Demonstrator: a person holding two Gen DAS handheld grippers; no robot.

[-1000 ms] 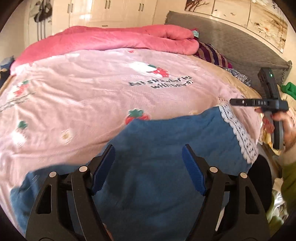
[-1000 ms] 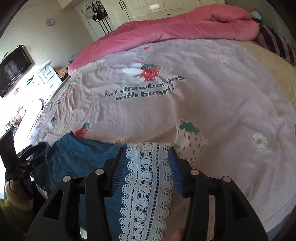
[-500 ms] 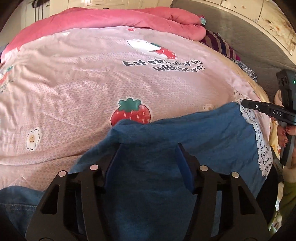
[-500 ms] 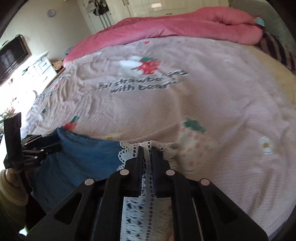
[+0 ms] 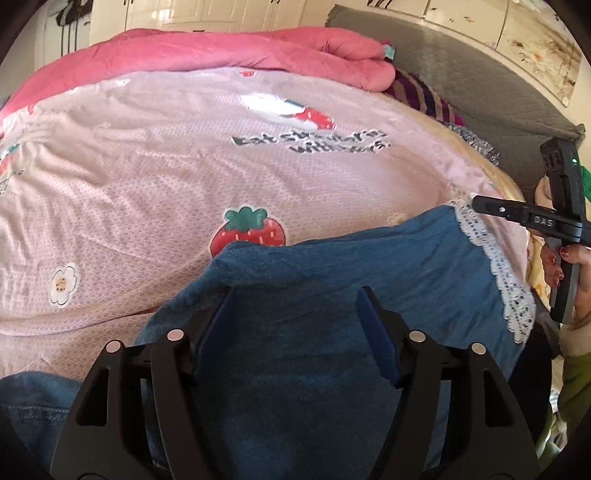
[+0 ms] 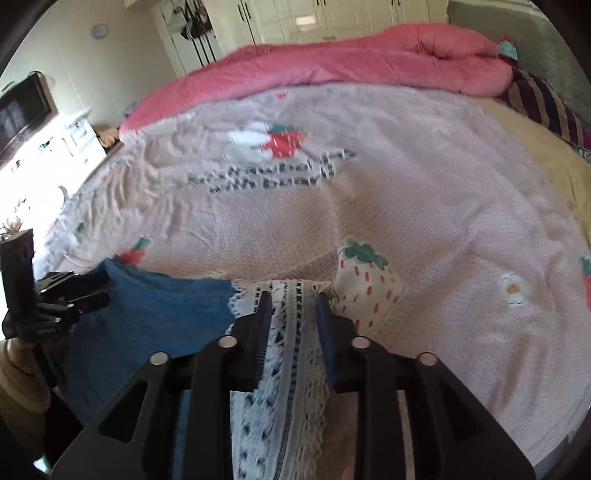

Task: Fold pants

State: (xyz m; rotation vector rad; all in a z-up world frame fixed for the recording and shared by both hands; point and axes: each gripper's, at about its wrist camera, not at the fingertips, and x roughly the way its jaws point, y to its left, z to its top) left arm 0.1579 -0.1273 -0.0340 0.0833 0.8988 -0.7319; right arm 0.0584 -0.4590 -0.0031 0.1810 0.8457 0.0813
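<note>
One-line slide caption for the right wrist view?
Right gripper opening around the lace hem of blue pants on a strawberry-print bedspread.

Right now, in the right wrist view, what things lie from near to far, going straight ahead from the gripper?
White lace hem of the blue pants → pale pink strawberry-print bedsheet → rolled deep pink quilt → cream wardrobe doors.

The blue denim pants lie spread and rumpled across the near edge of the bed's pink strawberry-print sheet, their white lace-trimmed hem at the right end and a fold ridge along the far side.
</note>
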